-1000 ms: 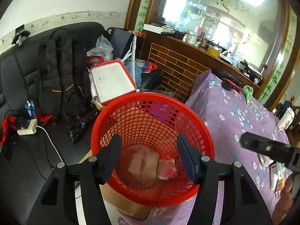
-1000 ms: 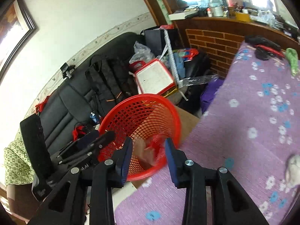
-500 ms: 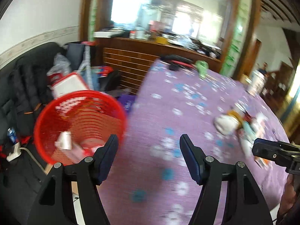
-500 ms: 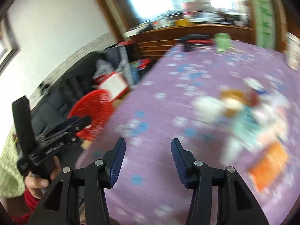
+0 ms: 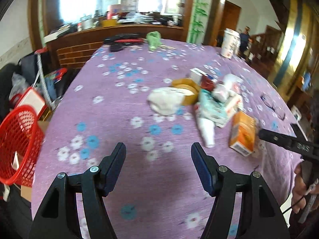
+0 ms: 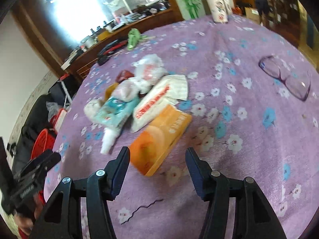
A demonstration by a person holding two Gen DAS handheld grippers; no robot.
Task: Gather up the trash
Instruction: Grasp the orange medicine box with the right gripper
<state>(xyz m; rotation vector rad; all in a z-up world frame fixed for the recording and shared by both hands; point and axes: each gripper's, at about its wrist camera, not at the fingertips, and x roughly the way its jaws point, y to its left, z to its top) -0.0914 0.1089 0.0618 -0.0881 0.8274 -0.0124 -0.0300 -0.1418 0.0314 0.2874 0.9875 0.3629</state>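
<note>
So both grippers were parked over the red plastic mesh basket [image 5: 19, 145] a second ago, with scraps dropping in, and now both have swung back over the counter [image 5: 123, 103] with its purple flowered cloth. I read that as one load dumped and the next pick starting. The basket now sits off the counter's left edge, with some paper visible inside.

The left gripper [image 5: 158, 155] has its fingers apart with nothing between them, only bare cloth near the counter's front edge. The trash heap (white crumpled wad [image 5: 165, 100], teal wrapper, white bottle, yellow ring) lies ahead and to the right of it, well apart.

The right gripper [image 6: 157, 160] has its fingers spreading wider at this moment, nothing clamped. The flat orange cardboard carton [image 6: 159, 137] lies just ahead, its near corner poking into the gap between them, not touching as far as I can tell. It's probably the next grab. The purple-framed glasses [image 6: 287, 77] lie toward the right edge, not trash I'd guess.
</note>
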